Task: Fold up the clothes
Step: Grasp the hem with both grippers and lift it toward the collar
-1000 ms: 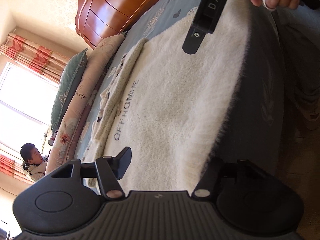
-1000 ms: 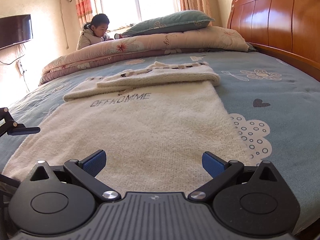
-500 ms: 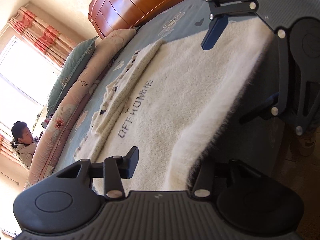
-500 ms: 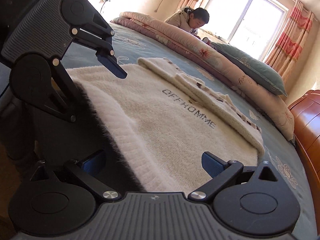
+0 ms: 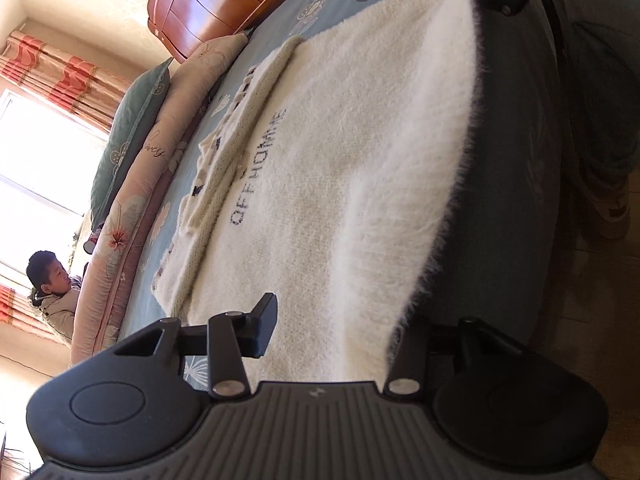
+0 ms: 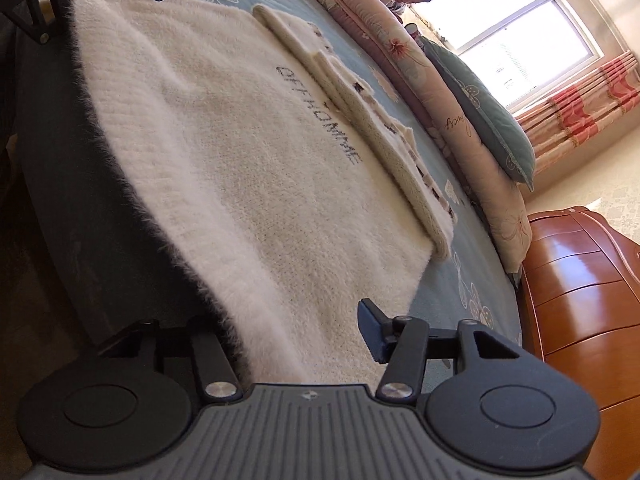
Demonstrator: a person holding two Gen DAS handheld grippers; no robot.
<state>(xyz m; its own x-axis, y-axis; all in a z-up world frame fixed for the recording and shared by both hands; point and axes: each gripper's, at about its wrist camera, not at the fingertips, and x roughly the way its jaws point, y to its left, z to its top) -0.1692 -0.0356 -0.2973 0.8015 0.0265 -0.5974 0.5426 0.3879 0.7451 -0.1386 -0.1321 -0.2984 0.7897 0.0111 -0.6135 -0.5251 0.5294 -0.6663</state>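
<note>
A fluffy white sweater lettered "OFFHOMME" lies flat on the blue bed sheet, sleeves folded in along its far side. Its hem hangs at the bed's near edge. My left gripper straddles one hem corner, one finger above the knit and the other hidden below; its jaws are closing with a gap still showing. At the other corner of the sweater, my right gripper is turned on its side. It has a blue pad over the fabric, and its jaws are closing too.
A rolled floral quilt and a green pillow line the bed's far side, where a person sits by the window. The wooden headboard stands at one end. A trouser leg and a shoe are on the floor beside the bed.
My right gripper rolled from level onto its side, and its wide jaws narrowed around the hem. My left gripper shifted along the hem, and its jaws narrowed slightly.
</note>
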